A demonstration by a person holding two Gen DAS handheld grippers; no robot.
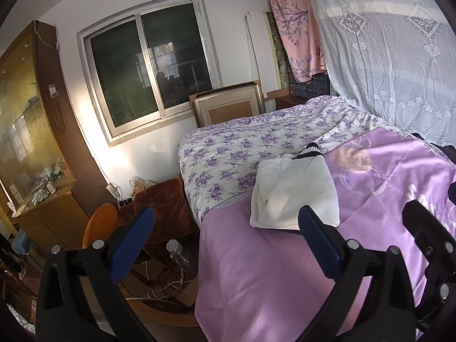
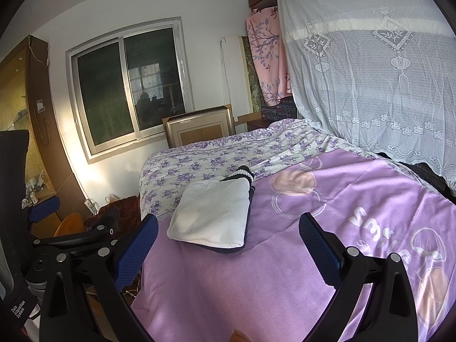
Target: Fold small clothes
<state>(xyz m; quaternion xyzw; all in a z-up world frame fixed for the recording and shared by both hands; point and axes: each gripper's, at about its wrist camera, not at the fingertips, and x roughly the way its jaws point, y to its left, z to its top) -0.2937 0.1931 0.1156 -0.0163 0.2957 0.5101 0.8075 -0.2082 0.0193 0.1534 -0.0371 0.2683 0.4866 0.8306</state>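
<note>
- Your left gripper (image 1: 225,228) hangs above the near corner of the bed with its blue-padded fingers (image 1: 319,242) spread wide apart and nothing between them.
- Your right gripper (image 2: 228,233) is held the same way, fingers (image 2: 136,250) wide apart and empty, over the lilac sheet (image 2: 228,290).
- In the right wrist view, the left gripper's black frame shows at the left edge, just beside the right one.
- The folded white knit garment (image 1: 296,191) lies on the bed just beyond both grippers, touching neither.
- It sits as a neat rectangle where the lilac sheet meets the floral quilt (image 1: 228,148), with a dark layer showing under its near edge in the right wrist view.
- A striped black-and-white cuff (image 2: 242,173) sticks out at its far end.
- Past the bed stand a framed panel (image 1: 228,105) and a sliding window (image 1: 148,65).
- A lace curtain (image 1: 393,57) hangs on the right.
- A glass-fronted wooden cabinet (image 1: 34,131) stands to the left, with a wooden chair (image 1: 99,222) and cables on the floor beside the bed.
</note>
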